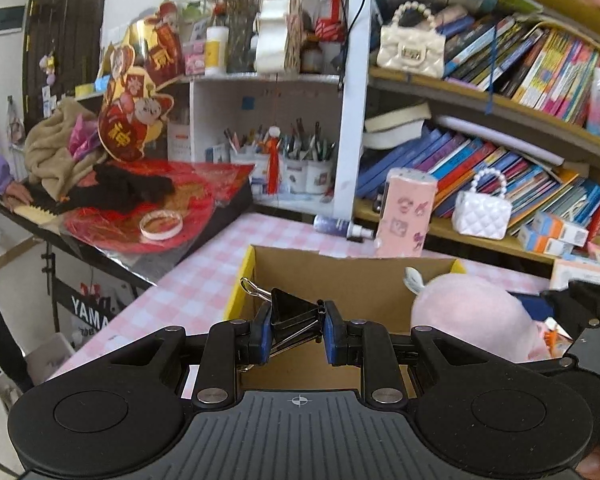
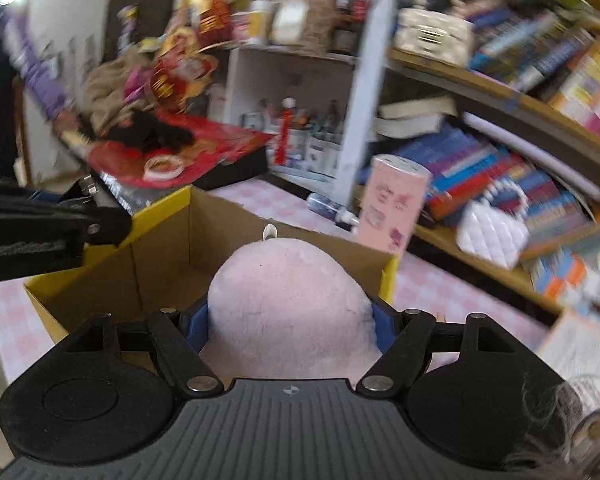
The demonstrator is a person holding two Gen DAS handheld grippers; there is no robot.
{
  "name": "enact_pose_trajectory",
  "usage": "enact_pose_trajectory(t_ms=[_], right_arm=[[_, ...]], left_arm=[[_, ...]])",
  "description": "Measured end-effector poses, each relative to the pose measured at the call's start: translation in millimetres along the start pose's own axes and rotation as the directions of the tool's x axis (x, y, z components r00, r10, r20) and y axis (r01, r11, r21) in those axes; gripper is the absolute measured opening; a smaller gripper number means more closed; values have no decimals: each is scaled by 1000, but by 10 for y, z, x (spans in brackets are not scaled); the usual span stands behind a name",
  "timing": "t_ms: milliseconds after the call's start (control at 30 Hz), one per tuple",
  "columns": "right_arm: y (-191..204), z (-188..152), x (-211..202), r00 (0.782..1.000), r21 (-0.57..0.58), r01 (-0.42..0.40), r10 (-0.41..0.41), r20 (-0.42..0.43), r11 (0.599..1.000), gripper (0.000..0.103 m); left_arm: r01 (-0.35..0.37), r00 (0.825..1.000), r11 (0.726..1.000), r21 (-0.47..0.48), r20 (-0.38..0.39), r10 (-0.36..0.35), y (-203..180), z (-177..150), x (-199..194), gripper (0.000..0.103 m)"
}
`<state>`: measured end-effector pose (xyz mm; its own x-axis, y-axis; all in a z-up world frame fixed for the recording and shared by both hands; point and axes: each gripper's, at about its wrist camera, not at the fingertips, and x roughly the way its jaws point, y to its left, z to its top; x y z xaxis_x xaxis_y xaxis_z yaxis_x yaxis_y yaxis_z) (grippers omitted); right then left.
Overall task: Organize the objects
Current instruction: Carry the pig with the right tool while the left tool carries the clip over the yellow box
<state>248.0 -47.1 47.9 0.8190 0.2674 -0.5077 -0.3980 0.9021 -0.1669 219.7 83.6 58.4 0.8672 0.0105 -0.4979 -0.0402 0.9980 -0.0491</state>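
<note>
The left gripper [image 1: 296,332] has its jaws drawn in narrow on a black binder clip [image 1: 294,316]; the blue pads press on the clip's two sides, and one wire handle sticks up to the left. The clip is held above the near edge of an open cardboard box [image 1: 340,276] with yellow outer walls, which stands on the pink checked surface [image 1: 204,276].

The right gripper [image 2: 290,324] has its jaws set fairly wide around a pink plush toy [image 2: 288,300]; blue pads show at both flanks of the toy, pressed into the fur. The toy is held over the near side of the same box [image 2: 168,248], and a small white part projects from its far end. In the left wrist view the toy [image 1: 472,312] appears to the right of the clip, beside the box's right wall.

Behind the box, a pink rectangular container [image 1: 406,212] stands upright at the bookshelf [image 1: 500,100], with a white quilted handbag [image 1: 482,210] just beside it. The right wrist view is blurred.
</note>
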Motion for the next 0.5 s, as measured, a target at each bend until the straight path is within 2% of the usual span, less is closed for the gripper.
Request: enact_pose_trajectory(t_ms=[100, 267, 400, 500], right_arm=[[0, 20, 155, 999, -73, -31, 30, -18, 997, 74], [-22, 38, 383, 987, -116, -133, 122, -100, 984, 74], [-71, -3, 574, 968, -93, -175, 154, -198, 980, 74], [-82, 24, 613, 959, -76, -200, 179, -221, 977, 75]], left_arm=[[-11, 1000, 1000, -3, -20, 10, -37, -1, 152, 23], [-31, 997, 999, -16, -66, 30, -43, -16, 366, 23], [-39, 993, 999, 9, -114, 40, -84, -46, 524, 23], [-47, 989, 999, 23, -141, 50, -114, -96, 602, 23]])
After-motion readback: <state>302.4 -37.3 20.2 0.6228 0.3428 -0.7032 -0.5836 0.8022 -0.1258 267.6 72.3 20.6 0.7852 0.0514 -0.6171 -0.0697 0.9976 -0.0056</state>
